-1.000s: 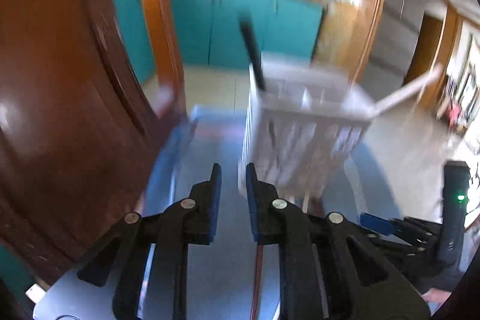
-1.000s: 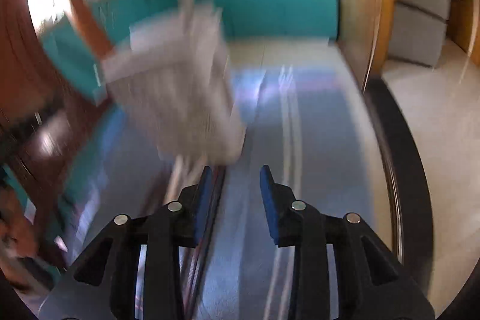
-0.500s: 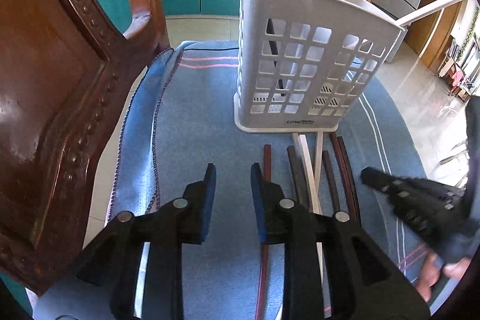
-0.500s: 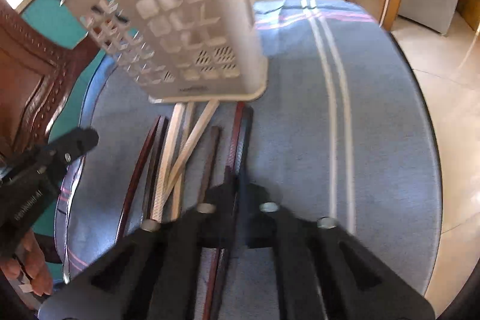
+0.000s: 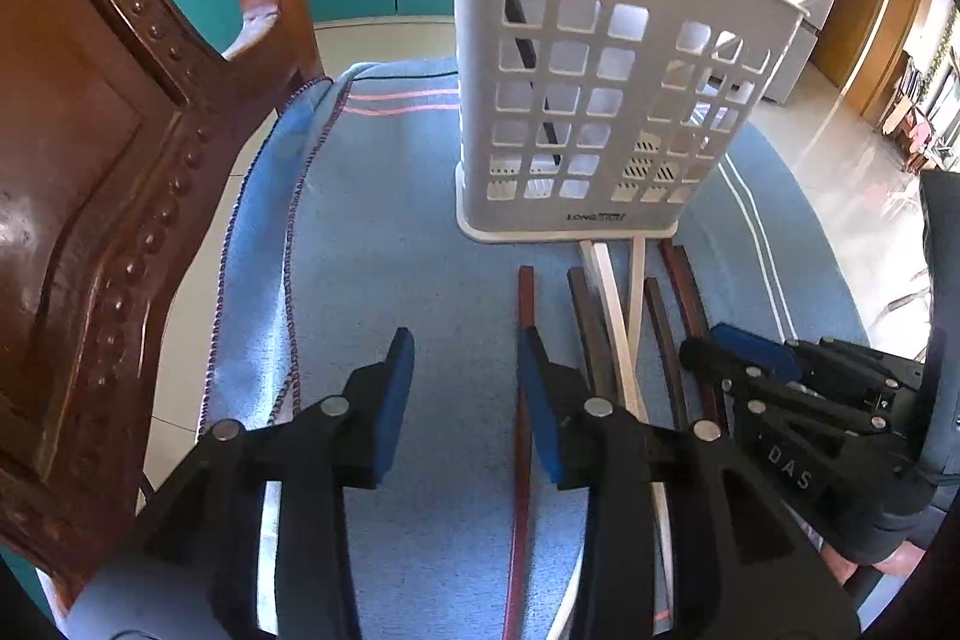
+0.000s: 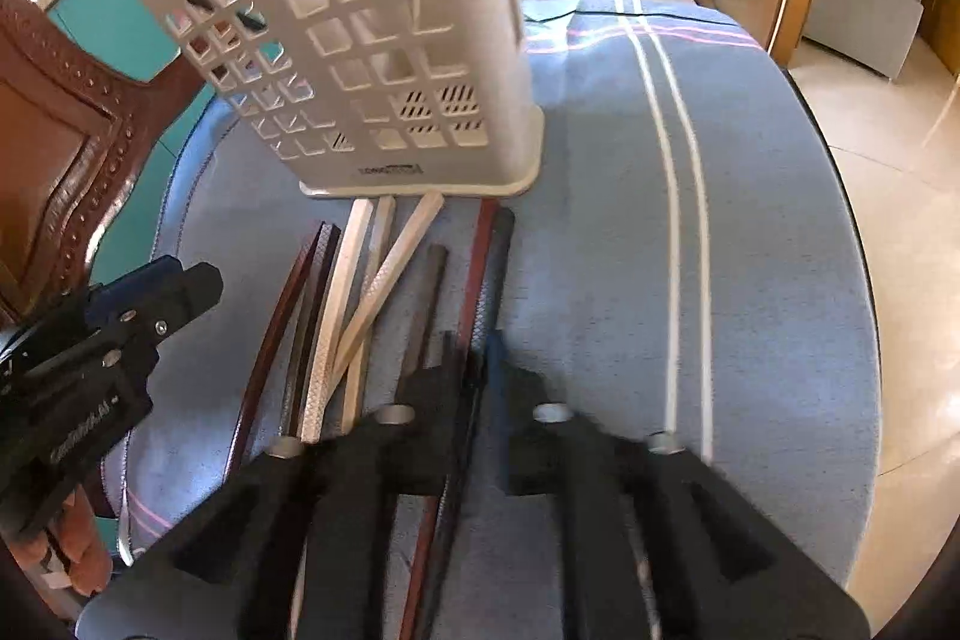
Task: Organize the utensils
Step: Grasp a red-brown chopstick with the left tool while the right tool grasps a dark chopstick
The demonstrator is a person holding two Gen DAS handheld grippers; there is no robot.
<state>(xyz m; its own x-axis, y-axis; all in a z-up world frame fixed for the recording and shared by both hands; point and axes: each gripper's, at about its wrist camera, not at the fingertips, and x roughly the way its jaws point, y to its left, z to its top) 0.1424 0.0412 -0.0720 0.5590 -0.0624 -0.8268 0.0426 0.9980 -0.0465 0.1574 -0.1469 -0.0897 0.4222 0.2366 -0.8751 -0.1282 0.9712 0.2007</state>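
Dark chopsticks (image 6: 480, 280) lie lengthwise on the blue-clothed surface (image 6: 600, 250) before the basket (image 6: 384, 58), pinched by the narrow right hand-held gripper (image 6: 474, 370); left hand-held gripper (image 5: 465, 364) hovers wide alongside.

I see a round worktop (image 6: 852, 232) under a blue cloth (image 5: 372, 232), carrying a white basket (image 5: 600, 112) and loose chopsticks (image 6: 366, 292).

The left claw (image 5: 465, 388) has spread wide; the right claw (image 6: 474, 370) has closed on chopsticks (image 6: 480, 274).
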